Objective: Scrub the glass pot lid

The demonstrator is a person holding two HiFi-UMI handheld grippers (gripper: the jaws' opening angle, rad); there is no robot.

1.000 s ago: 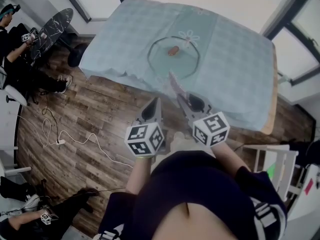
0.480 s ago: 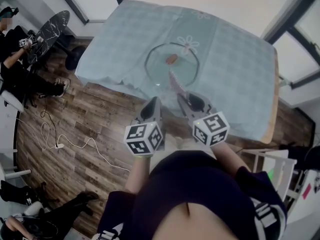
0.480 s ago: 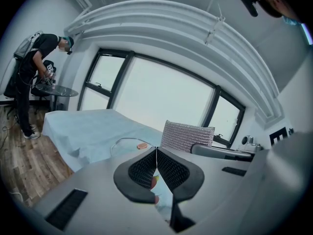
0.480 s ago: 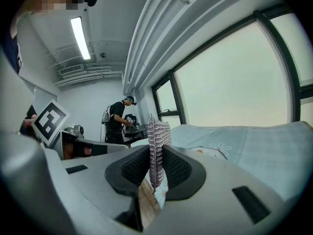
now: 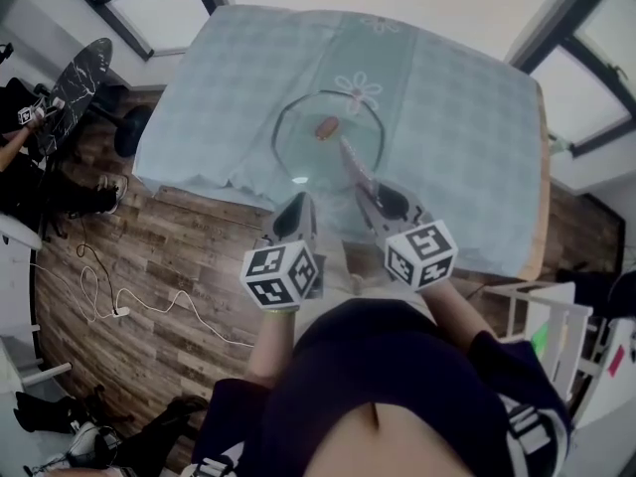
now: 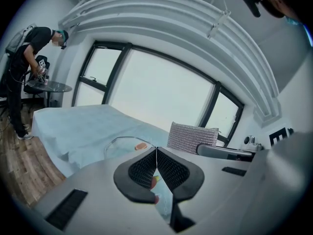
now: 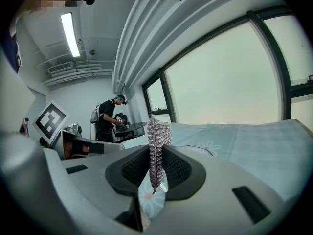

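Pinching a mesh scrubber (image 7: 156, 151) upright, the right gripper (image 7: 156, 169) points its free edge at the lid (image 5: 310, 152), lying flat on the table (image 5: 467, 137) just ahead, while the left gripper (image 6: 156, 166), clenched on nothing, hangs beside it, probably spare for steadying the rim.

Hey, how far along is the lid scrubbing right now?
Done: the right gripper is shut on the scrub cloth. In hand: cloth held up near the glass pot lid on the table, no contact shown. Remaining: all the scrubbing; the left gripper is shut, empty.
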